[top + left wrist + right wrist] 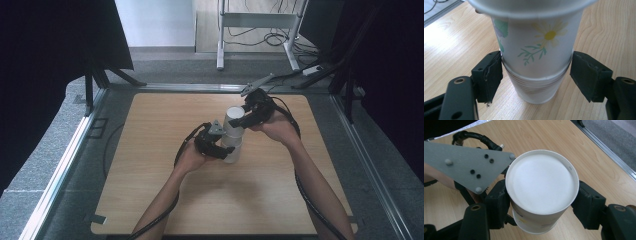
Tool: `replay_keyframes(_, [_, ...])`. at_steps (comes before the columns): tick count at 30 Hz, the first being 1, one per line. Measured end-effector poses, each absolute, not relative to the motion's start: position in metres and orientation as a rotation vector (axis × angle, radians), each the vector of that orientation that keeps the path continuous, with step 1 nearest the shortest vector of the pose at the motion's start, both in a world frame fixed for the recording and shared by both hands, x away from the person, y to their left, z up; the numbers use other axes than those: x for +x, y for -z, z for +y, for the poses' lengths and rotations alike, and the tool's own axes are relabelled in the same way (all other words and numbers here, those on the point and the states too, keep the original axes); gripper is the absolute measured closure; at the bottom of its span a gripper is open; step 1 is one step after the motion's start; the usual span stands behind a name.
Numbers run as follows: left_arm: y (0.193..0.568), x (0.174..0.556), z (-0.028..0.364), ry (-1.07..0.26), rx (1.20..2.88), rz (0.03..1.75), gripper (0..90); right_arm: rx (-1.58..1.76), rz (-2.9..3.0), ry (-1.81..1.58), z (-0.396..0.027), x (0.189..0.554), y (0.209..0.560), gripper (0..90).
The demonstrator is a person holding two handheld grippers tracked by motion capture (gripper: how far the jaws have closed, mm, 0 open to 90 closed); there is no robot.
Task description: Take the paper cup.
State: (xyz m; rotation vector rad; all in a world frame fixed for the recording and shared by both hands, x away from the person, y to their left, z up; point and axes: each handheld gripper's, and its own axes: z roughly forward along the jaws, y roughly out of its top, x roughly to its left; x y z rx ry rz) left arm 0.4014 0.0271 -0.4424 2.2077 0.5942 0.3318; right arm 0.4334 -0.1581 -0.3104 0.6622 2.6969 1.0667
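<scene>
A white paper cup (pixel 233 119) printed with a daisy (pixel 539 42) sits nested in a short stack of cups (pixel 536 91) that stands on the wooden table (pixel 165 190). My left gripper (pixel 226 151) comes in from the left, low down, with its pads (pixel 491 72) pressed on the stack (pixel 232 155) just under the flowered cup. My right gripper (pixel 241 121) comes from the right and is shut on the upper cup (pixel 541 185) near its top, one jaw on each side. The left gripper's grey plate (pixel 466 162) lies just beside that cup.
The table top (pixel 554 137) is bare wood around the cups. A metal rail frame (pixel 75 145) borders it left, right and behind, with black curtains beyond. White desk legs and cables (pixel 270 35) stand on the floor at the back.
</scene>
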Motion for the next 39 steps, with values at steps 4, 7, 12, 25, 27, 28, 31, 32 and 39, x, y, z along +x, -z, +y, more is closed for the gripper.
replay_keyframes(4, [0.442,0.403,0.028,-0.315,2.216,0.597,19.2,0.633,2.693,-1.068,-0.158,0.431,0.302,35.4])
replay_keyframes(7, [0.440,0.402,0.030,-0.297,2.215,0.590,14.2,0.623,2.689,-1.074,-0.158,0.429,0.295,35.4])
replay_keyframes(12, [0.432,0.400,0.034,-0.287,2.201,0.582,11.9,0.601,2.679,-1.083,-0.161,0.425,0.285,35.4])
replay_keyframes(25, [0.411,0.386,0.051,-0.238,2.196,0.553,1.2,0.531,2.692,-1.114,-0.166,0.401,0.259,35.4])
replay_keyframes(27, [0.410,0.385,0.053,-0.241,2.200,0.548,1.2,0.526,2.692,-1.116,-0.166,0.400,0.258,35.4])
replay_keyframes(28, [0.409,0.383,0.054,-0.244,2.200,0.551,1.1,0.523,2.697,-1.113,-0.167,0.398,0.258,35.4])
replay_keyframes(31, [0.407,0.378,0.059,-0.237,2.189,0.551,0.8,0.515,2.698,-1.114,-0.168,0.394,0.257,35.4])
replay_keyframes(32, [0.407,0.377,0.060,-0.234,2.188,0.551,0.7,0.511,2.699,-1.117,-0.169,0.392,0.257,35.4])
replay_keyframes(39, [0.405,0.366,0.071,-0.214,2.164,0.540,0.0,0.481,2.708,-1.126,-0.173,0.381,0.260,35.4])
